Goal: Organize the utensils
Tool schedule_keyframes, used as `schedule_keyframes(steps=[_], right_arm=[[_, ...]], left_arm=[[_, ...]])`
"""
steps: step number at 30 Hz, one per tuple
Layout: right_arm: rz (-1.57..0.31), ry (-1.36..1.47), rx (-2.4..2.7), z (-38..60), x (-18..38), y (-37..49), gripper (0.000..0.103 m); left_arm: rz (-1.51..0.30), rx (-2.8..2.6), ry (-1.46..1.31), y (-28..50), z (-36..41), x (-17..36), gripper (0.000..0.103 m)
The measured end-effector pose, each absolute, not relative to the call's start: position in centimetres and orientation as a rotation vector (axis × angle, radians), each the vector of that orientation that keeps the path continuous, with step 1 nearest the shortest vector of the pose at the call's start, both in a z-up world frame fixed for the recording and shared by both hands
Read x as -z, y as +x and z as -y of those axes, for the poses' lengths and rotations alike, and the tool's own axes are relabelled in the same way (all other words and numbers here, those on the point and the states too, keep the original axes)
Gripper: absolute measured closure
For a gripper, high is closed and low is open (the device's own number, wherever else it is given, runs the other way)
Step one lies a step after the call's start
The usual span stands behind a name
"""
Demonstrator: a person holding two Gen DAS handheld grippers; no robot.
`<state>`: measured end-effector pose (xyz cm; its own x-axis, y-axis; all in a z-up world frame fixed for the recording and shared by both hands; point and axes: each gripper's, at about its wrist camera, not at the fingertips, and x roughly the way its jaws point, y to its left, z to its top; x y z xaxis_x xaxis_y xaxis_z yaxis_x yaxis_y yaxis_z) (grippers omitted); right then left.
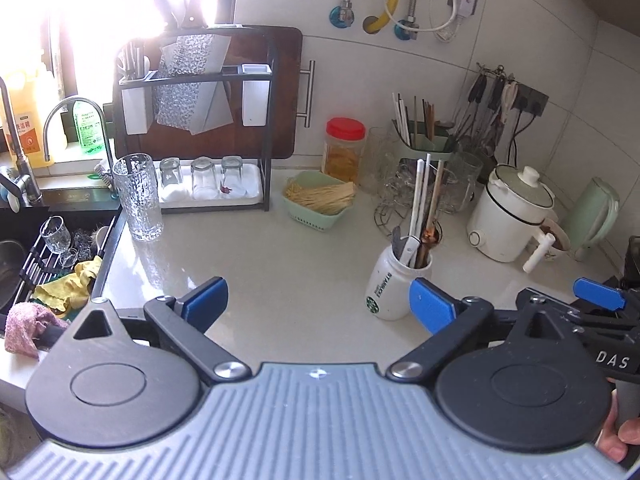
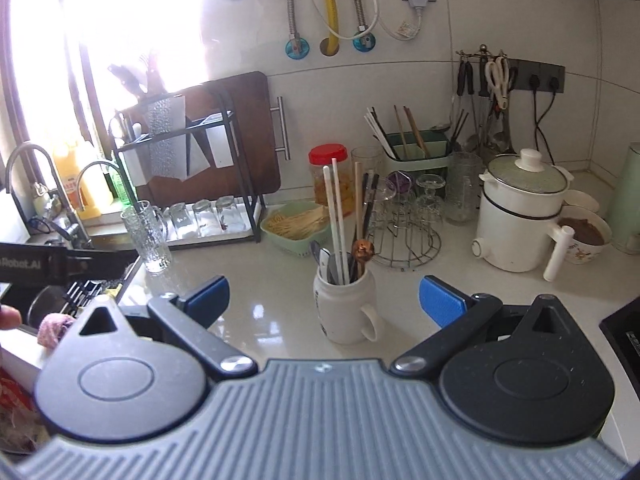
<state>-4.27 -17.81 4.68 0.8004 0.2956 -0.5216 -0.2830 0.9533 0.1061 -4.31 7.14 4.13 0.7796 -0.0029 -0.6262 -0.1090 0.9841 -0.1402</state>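
Note:
A white Starbucks mug (image 1: 390,286) stands on the pale counter and holds white chopsticks (image 1: 418,200), dark chopsticks, spoons and a copper-coloured spoon (image 2: 362,250). My left gripper (image 1: 320,304) is open and empty, with the mug just beyond its right blue pad. In the right wrist view the same mug (image 2: 346,310) sits ahead of my right gripper (image 2: 324,300), which is open with its pads clear of the mug. A green utensil caddy (image 2: 416,150) with more chopsticks stands by the back wall.
A sink (image 1: 36,264) with glasses and cloths is at left, a tall glass mug (image 1: 138,196) at its edge. Behind are a dish rack (image 1: 200,184), a green basket of sticks (image 1: 318,200), a red-lidded jar (image 2: 332,178), a wire glass rack (image 2: 404,224) and a white electric pot (image 2: 520,216).

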Motion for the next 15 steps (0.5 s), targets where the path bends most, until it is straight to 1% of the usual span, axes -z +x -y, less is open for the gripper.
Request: schedule_keyframes(steps=[5,15], right_arm=[[-0.564,0.064,-0.305,18.9,-4.4,-5.2,0.0],[-0.546,0.074,-0.327,21.4,-4.5,-5.9,0.0]], left_arm=[[-0.682,-0.052,-0.121,-5.1,-5.3,-4.1,0.003],[-0.7,-0.089,-0.137,-6.1,-2.0,-3.5,0.003]])
